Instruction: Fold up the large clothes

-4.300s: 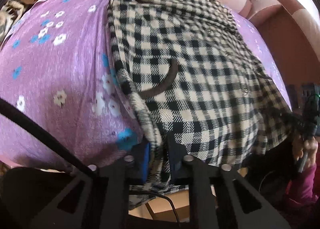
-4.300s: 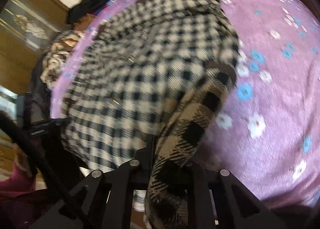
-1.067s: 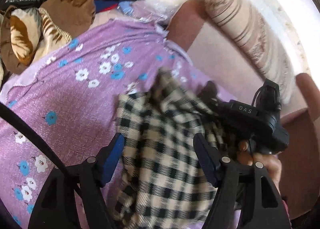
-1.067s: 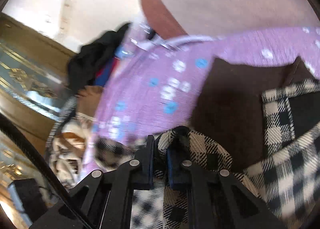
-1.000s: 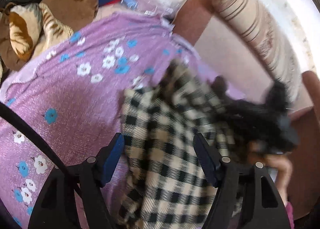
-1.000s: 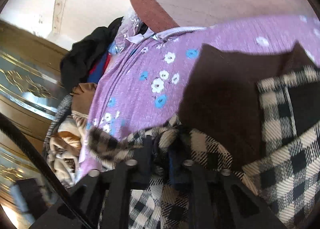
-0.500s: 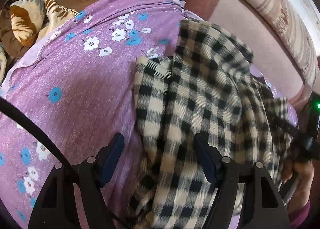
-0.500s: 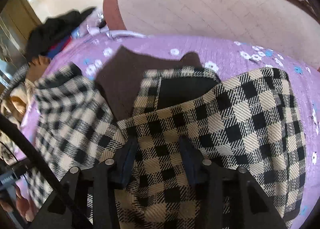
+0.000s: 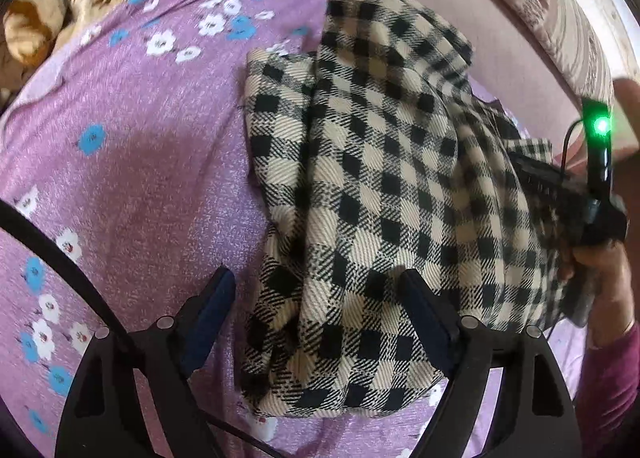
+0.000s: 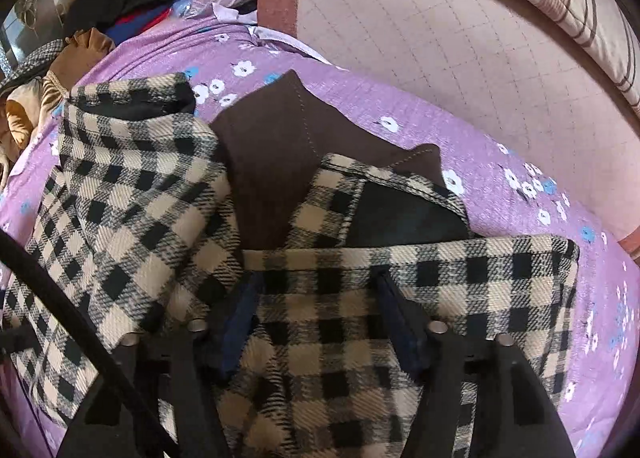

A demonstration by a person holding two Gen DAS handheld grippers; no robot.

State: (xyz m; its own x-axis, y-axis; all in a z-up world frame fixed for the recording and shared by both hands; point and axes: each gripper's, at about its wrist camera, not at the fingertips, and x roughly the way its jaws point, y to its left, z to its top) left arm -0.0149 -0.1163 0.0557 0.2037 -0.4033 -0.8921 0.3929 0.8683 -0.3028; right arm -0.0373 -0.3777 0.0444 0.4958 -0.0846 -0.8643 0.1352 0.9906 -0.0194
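Our left gripper stands wide open, holding nothing; the checked coat lies folded on the purple floral sheet, bunched between and beyond the fingers. Our right gripper is also spread wide and empty, with the coat's folded edge lying between its fingers and a brown collar showing ahead of them. The coat's near hem is cut off behind both grippers.
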